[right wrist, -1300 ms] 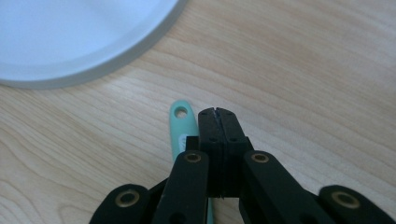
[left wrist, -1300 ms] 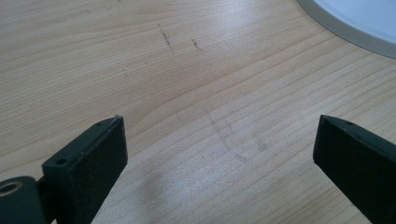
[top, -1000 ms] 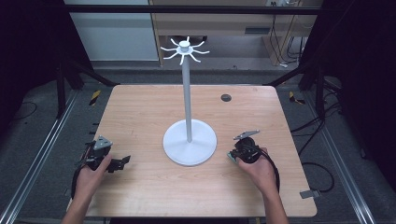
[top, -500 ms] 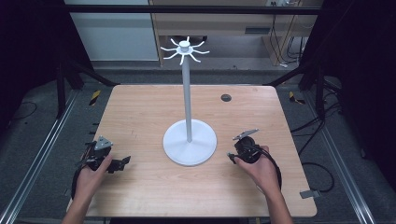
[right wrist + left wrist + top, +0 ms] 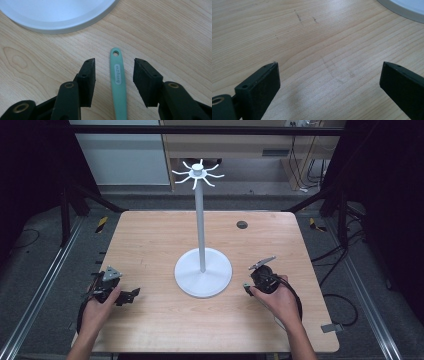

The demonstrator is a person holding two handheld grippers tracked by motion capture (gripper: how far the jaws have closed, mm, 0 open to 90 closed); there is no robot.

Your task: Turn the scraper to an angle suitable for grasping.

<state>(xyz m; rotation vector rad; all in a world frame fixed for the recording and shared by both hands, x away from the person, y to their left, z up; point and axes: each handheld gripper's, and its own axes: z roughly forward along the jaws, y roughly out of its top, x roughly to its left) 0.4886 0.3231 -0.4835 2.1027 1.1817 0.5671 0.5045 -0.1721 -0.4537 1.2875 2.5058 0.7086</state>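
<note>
A teal utensil handle with a hanging hole lies flat on the wooden table, pointing at the white stand's round base. My right gripper straddles it. Its jaws have just been opening and now stand apart, with gaps on both sides of the handle. In the high view the right gripper rests right of the base, a teal tip showing at its front. My left gripper lies at the table's left front. In its own view the left gripper is open wide over bare wood.
The stand's thin pole rises to a head of radiating hooks. A small dark round disc sits on the table toward the far right. The base's rim shows at the upper right of the left gripper view.
</note>
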